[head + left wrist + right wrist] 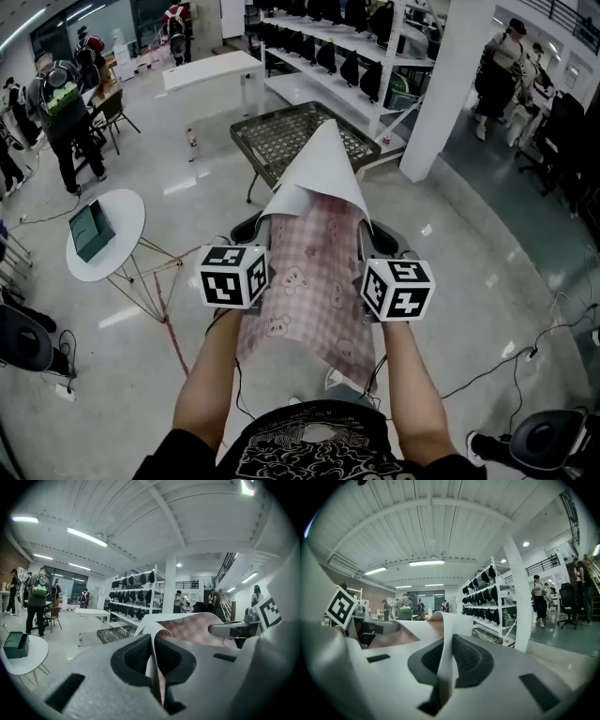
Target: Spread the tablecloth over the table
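Observation:
I hold a pink checked tablecloth (pixel 314 281) with a bear print between both grippers, at waist height. Its far part folds over and shows the white underside (pixel 319 169) as a cone pointing away. My left gripper (pixel 248 227) is shut on the cloth's left edge (pixel 154 667), and my right gripper (pixel 380 239) is shut on the right edge (pixel 446 660). The cloth (pixel 192 627) sags between them. A table with a dark mesh top (pixel 281 136) stands ahead, partly hidden by the cloth's tip. It also shows low in the left gripper view as the mesh table (pixel 115 633).
A round white side table (pixel 127 211) with a green box (pixel 91 230) stands at left. Behind are a white desk (pixel 211 70), shelves of dark bags (pixel 347 56) and a white pillar (pixel 450 84). A bottle (pixel 192 142) and cables (pixel 506 361) lie on the floor. People stand around the edges.

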Tool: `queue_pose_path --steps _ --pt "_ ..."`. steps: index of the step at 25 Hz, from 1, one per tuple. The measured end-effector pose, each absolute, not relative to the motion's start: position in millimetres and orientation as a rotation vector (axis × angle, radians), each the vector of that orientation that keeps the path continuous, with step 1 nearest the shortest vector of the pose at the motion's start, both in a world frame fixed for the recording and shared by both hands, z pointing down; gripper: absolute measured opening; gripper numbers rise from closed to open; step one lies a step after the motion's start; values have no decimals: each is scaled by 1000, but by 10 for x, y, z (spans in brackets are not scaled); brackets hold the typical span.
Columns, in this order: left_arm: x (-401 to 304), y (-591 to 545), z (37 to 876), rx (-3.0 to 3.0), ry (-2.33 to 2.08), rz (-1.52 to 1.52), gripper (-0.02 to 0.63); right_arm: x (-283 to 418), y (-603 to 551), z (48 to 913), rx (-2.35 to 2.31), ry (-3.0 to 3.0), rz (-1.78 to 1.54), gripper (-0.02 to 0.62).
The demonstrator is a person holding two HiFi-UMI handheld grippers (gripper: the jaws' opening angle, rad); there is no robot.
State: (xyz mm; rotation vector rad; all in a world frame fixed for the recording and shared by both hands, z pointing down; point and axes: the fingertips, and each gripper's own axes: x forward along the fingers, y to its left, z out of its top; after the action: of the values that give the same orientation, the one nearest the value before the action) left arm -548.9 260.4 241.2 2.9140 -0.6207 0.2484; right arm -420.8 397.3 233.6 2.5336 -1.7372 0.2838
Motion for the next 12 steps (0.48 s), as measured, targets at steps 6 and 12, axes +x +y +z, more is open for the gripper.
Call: queue_pose_path --steps 6,12 --pt "-5288 2535 2495 2923 -603 260 8 -4028 3892 2419 2544 -1727 285 6" --pt "-4890 2413 2562 2932 -598 283 8 -3639 3773 2516 2551 -1720 295 6"
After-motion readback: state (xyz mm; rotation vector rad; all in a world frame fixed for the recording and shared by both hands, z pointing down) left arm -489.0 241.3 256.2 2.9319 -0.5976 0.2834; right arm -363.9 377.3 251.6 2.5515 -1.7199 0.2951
